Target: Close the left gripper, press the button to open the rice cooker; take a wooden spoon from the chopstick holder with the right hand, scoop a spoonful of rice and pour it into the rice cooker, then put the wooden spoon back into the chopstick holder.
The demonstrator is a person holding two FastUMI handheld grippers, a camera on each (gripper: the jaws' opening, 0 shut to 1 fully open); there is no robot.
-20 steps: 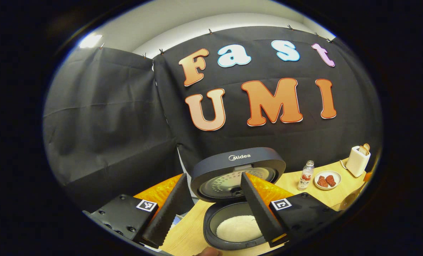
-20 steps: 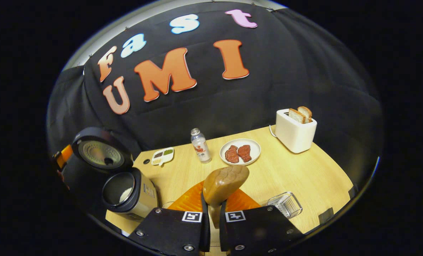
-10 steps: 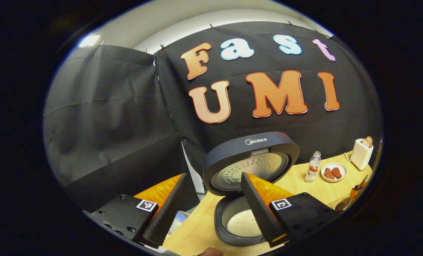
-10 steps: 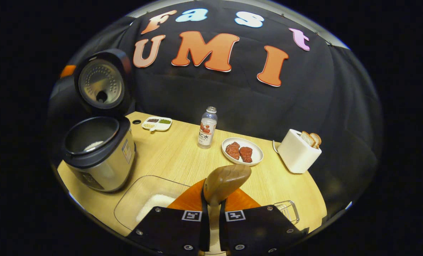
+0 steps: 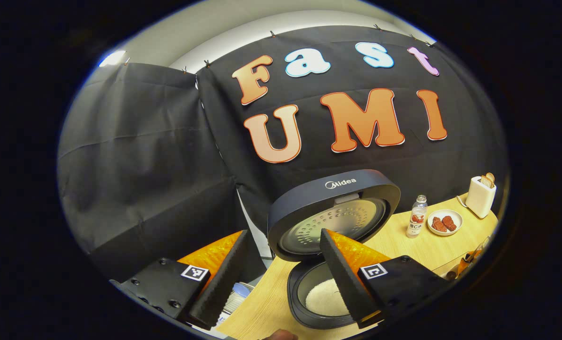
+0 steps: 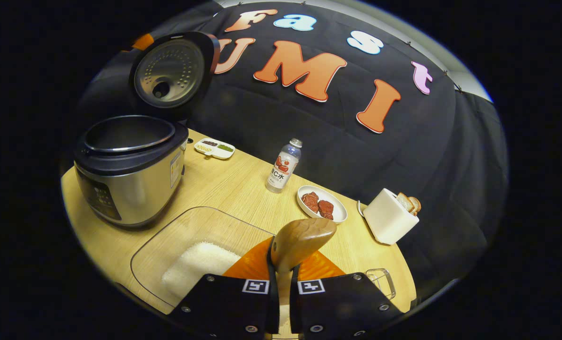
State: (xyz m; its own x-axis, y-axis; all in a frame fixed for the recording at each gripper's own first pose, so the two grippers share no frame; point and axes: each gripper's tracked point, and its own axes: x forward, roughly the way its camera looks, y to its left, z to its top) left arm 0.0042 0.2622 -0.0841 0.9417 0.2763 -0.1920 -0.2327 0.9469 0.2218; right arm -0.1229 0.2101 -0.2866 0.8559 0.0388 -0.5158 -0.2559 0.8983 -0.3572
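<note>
— Where did the rice lie from the wooden spoon (image 6: pixel 301 241)?

— In the clear tray (image 6: pixel 167 238), just left of the bowl, below the open rice cooker (image 6: pixel 129 167). The right gripper (image 6: pixel 281 302) clamped the handle, bowl pointing forward.

— The left gripper (image 5: pixel 281 278)?

— Jaws apart, empty, over the cooker.

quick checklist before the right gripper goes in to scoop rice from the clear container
1. Rice cooker lid open: ok, the lid stands up behind the pot.
2. Wooden spoon held: ok, the right gripper is shut on its neck, bowl pointing forward.
3. Rice available: ok, a white heap lies in the clear container beside the cooker.
4. Spoon bowl empty: cannot tell, its back faces the camera.
5. Left gripper out of the way: cannot tell; it is open, with the cooker beyond its fingers.
6. Path past the bottle and plate: ok, both stand farther back.
</note>
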